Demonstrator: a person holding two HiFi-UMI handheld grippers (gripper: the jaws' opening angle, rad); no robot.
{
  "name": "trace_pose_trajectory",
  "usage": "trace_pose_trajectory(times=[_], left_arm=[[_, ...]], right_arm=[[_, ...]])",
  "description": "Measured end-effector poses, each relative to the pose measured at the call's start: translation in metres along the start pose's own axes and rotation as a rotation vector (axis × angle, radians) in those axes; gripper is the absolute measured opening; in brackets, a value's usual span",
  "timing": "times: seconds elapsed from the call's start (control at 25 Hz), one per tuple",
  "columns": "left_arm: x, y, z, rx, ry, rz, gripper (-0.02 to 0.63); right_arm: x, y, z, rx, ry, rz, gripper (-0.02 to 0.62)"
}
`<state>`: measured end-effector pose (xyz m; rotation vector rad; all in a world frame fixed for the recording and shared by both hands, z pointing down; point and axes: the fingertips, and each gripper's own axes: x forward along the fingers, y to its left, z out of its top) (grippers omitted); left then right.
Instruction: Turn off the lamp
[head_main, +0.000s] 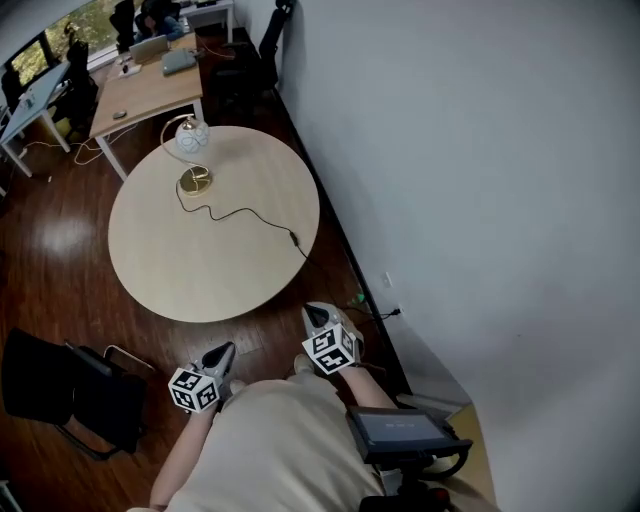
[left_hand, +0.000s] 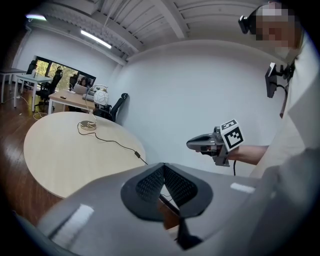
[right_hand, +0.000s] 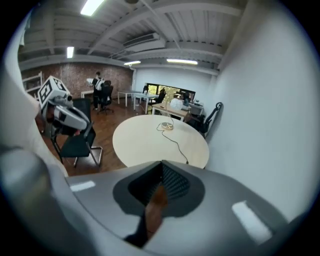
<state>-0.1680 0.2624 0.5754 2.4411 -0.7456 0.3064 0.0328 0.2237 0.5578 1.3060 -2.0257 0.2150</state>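
The lamp (head_main: 190, 135) has a white globe shade and a brass base (head_main: 195, 181). It stands at the far side of the round table (head_main: 200, 270). Its black cord (head_main: 240, 212) snakes to an inline switch (head_main: 294, 239) near the table's right edge. Both grippers hover off the table's near edge, close to my body. My left gripper (head_main: 228, 347) is shut and empty, as is my right gripper (head_main: 312, 312). The lamp (left_hand: 100, 95) and cord show far off in the left gripper view, past my shut jaws. In the right gripper view the lamp base (right_hand: 166, 126) is small and distant.
A white wall (head_main: 480, 180) runs close along the table's right side, with the cord dropping to the floor by it. A black chair (head_main: 60, 390) stands at the near left. Wooden desks (head_main: 150, 90) and office chairs fill the back of the room.
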Motion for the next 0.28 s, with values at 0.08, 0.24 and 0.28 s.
trace_pose_trajectory(times=[0.08,0.24,0.28], left_arm=[[-0.003,0.005,0.003,0.001,-0.011,0.012,0.002],[-0.014,0.018,0.000,-0.018,-0.011,0.041,0.002],[-0.016,0.020,-0.001,-0.025,-0.009,0.048,0.002]], right_arm=[[0.006,0.000,0.009,-0.063,0.007,-0.002,0.005],[0.014,0.004,0.025,-0.099,-0.005,0.003,0.005],[0.015,0.006,0.028,-0.103,-0.007,0.005,0.005]])
